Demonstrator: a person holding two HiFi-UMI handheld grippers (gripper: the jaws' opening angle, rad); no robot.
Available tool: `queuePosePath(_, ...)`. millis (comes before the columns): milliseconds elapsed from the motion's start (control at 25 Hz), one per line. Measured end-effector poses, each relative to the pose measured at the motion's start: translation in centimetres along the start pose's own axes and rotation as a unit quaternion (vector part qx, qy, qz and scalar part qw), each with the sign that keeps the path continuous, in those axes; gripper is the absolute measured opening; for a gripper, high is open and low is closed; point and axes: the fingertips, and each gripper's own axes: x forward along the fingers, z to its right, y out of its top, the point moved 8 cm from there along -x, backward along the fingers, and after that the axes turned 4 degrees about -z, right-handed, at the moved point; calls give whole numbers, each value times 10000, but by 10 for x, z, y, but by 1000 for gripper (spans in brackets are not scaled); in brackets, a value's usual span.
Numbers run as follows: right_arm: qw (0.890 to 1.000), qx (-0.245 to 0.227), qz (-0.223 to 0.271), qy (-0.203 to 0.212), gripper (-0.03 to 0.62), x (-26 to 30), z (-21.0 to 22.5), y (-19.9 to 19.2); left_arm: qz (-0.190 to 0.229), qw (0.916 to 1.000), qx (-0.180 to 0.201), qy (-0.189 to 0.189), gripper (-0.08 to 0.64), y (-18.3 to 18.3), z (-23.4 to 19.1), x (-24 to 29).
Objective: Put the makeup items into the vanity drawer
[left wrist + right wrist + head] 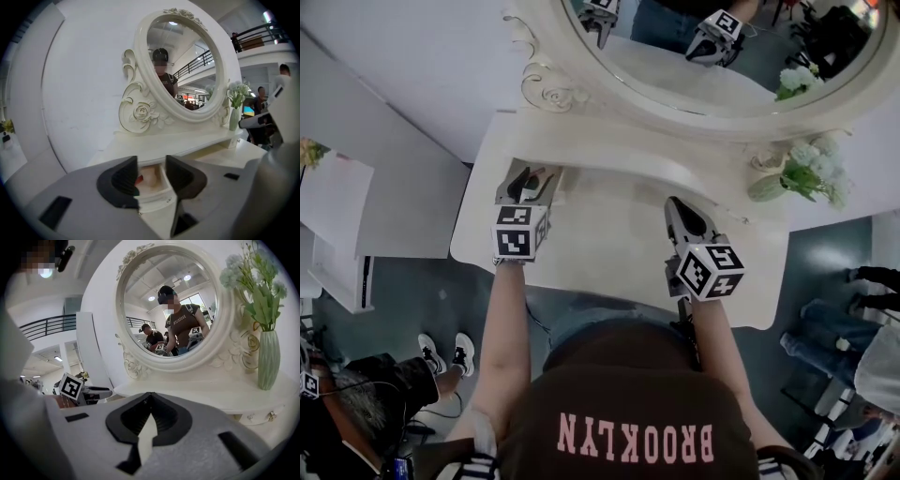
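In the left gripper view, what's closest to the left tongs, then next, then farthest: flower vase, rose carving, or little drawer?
1. Little drawer: just ahead, low centre.
2. Rose carving: behind it, upper left.
3. Flower vase: far right.

Soft even light, fisheye-warped dark edges

Two claws, left claw (530, 178) and right claw (680, 211), before one oval mirror (712, 56). One vase (766, 187) of flowers (811, 169) right of the mirror. One open drawer (157, 194) below the mirror's left side. One worktop (609, 244).
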Motion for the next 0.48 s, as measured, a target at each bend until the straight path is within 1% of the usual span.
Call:
queuePosePath(40,10000,-14,17,24,-3,-3,2,0,81,9999,-17,133,106,1,2,-5)
queuePosePath(80,10000,-19,31,43,-3,-6,4,0,140,9996,-38,222,6,2,5,-10)
queuePosePath(240,9998,-26,159,109,-3,-20,13,1,276,9994,-135,175,5,5,23,-27)
queuePosePath(360,9991,-219,296,231,-3,-24,18,5,476,9977,-190,437,5,8,33,-41)
queuePosePath(480,9980,-369,417,313,-3,-31,21,6,712,9936,-397,779,5,7,41,-58)
